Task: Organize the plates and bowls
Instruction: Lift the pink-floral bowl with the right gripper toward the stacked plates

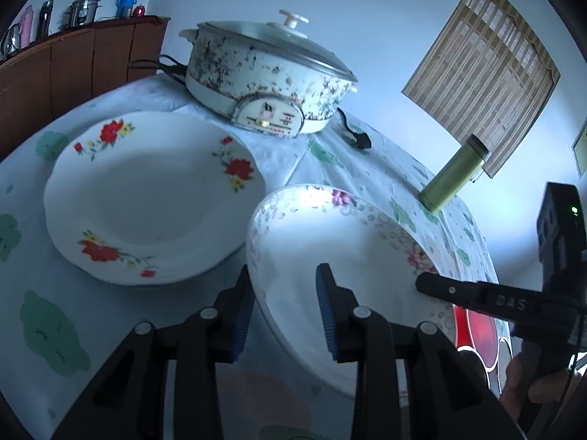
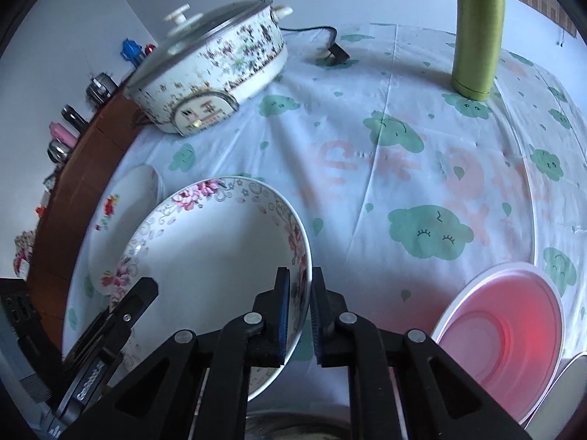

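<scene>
Cloud-print tablecloth [image 2: 403, 154], pale wall [image 1: 367, 18], right hand-held gripper [image 2: 299, 315] pinching bowl [image 2: 205, 242], left hand-held gripper [image 1: 284, 311] spread

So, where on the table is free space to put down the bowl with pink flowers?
The widest bare tablecloth lies between the speckled electric pot, the green metal flask and the pink plastic bowl. The left side is crowded: the white plate with red flowers sits close beside the pink-flowered ceramic bowl, with only a narrow strip between.
</scene>
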Demonstrator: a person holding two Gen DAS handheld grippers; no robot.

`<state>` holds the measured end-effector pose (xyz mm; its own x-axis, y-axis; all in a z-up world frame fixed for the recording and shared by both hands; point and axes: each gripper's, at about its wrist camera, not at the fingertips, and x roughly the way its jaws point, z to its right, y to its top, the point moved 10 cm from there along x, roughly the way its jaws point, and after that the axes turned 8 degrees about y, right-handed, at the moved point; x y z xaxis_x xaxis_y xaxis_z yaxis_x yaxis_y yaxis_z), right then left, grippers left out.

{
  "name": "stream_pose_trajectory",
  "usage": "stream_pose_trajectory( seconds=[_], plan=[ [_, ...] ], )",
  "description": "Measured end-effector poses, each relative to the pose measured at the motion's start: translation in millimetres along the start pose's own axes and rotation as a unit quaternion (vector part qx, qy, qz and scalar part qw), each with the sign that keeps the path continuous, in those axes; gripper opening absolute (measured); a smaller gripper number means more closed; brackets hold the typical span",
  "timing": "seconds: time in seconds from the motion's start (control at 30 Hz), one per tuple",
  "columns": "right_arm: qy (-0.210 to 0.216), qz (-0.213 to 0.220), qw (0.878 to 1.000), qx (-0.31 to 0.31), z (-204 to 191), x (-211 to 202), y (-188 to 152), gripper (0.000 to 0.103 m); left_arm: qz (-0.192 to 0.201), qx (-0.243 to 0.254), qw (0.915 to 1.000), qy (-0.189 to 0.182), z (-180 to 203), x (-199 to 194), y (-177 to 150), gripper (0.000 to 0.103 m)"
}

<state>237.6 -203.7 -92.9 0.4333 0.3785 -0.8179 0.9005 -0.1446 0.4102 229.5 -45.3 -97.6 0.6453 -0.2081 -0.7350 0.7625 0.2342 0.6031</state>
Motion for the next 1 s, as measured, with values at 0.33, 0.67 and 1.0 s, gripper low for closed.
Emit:
stream_pose_trajectory(
  seconds=[0.33, 0.67, 1.0],
  plan=[
    [0.029, 0.050, 0.998, 0.023, -20.5, -25.3, -15.2, 0.012, 0.032, 0.023, 0.9992, 0.007, -4.6, -18.7, 17.7, 0.031],
    [0.065, 0.091, 0.992, 0.050, -45.3, -42.5, -32.3, 0.012, 0.043, 0.033, 0.9985, 0.002, -16.3, -32.5, 31.9, 0.031],
    [0.073, 0.107, 0.990, 0.064, -57.0, -42.7, -37.9, 0.012, 0.042, 0.039, 0.9984, 0.003, -25.5, -34.7, 36.8, 0.031]
  ],
)
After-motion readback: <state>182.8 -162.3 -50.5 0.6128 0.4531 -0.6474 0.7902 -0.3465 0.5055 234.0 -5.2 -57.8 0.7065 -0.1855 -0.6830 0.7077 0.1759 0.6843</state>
